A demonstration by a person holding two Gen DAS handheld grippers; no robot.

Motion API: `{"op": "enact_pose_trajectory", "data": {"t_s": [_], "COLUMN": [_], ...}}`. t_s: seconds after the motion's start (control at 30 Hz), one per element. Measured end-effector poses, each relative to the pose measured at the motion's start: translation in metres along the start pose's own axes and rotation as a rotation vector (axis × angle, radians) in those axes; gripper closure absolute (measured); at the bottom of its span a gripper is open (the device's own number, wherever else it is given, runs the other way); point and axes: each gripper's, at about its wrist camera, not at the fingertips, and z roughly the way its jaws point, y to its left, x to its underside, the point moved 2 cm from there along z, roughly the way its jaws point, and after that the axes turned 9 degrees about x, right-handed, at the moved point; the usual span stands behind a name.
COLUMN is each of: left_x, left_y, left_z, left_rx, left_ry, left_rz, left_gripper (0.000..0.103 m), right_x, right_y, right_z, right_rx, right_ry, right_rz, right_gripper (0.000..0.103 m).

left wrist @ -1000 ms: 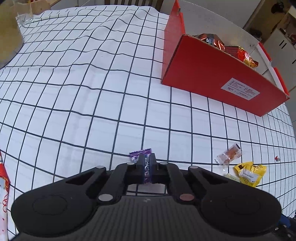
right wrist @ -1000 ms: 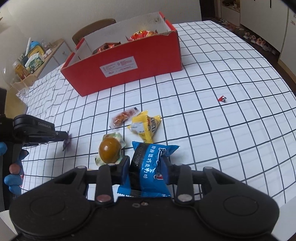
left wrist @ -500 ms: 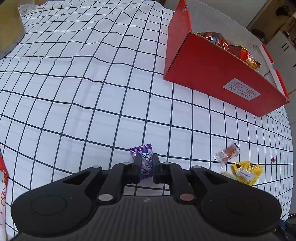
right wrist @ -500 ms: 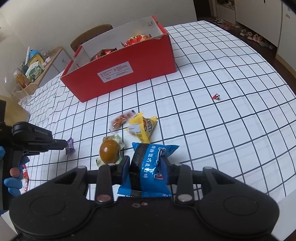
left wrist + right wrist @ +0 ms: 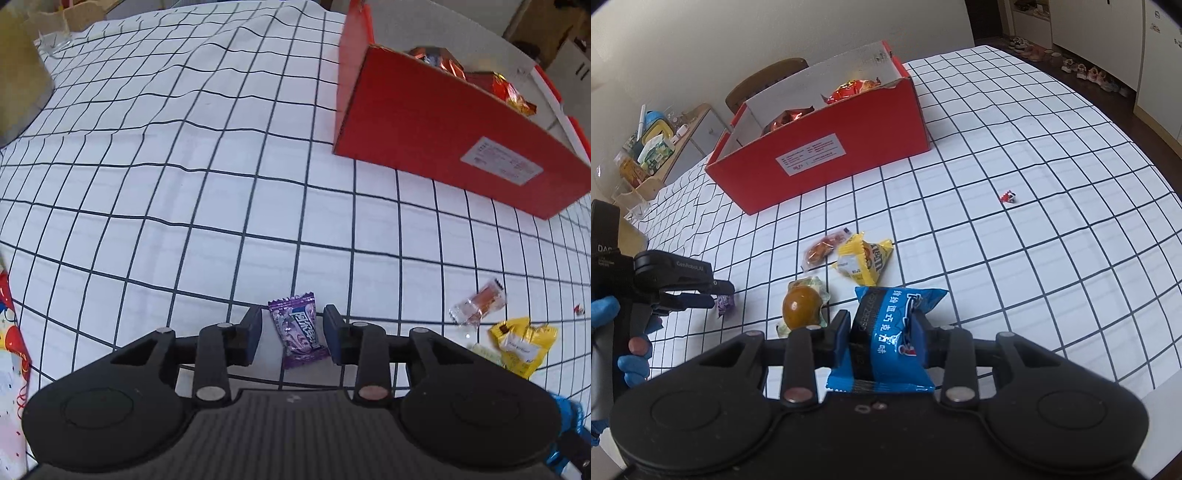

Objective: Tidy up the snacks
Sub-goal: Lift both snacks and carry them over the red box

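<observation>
Left tongs (image 5: 293, 334) parted around flat purple foil candy wrapper (image 5: 298, 329), untouched; right view alone shows right tongs (image 5: 881, 338) clamping glossy blue snack packet (image 5: 886, 341)

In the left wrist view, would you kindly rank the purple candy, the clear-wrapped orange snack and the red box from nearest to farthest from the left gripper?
1. Purple candy: on the cloth between the open fingers of the left gripper.
2. Clear-wrapped orange snack: off to the right.
3. Red box: far ahead, upper right.

Home dining room: chair (image 5: 764, 79), shoes (image 5: 1082, 70).
</observation>
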Motion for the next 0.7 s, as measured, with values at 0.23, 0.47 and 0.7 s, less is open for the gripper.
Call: {"op": "enact_pose_trajectory", "data": {"t_s": [0.23, 0.47, 0.7], "left_x": [0.004, 0.006, 0.006], "left_y": [-0.010, -0.003, 0.000], "left_z": [0.000, -0.003, -0.021], "left_rx": [-0.017, 0.025, 0.077], "left_ry": [-0.014, -0.020, -0.036], "left_rz": [0.063, 0.065, 0.028], "left_gripper": [0.081, 0.086, 0.086], "right_x": [0.000, -0.001, -0.004], "right_y": [0.001, 0.000, -0.001], "right_z": [0.001, 0.001, -0.003], "right_rx": [0.003, 0.004, 0.001], "right_ry": [0.003, 0.003, -0.011], "right_rz": [-0.006, -0.011, -0.022], "right_gripper": [0.069, 0.069, 0.069]}}
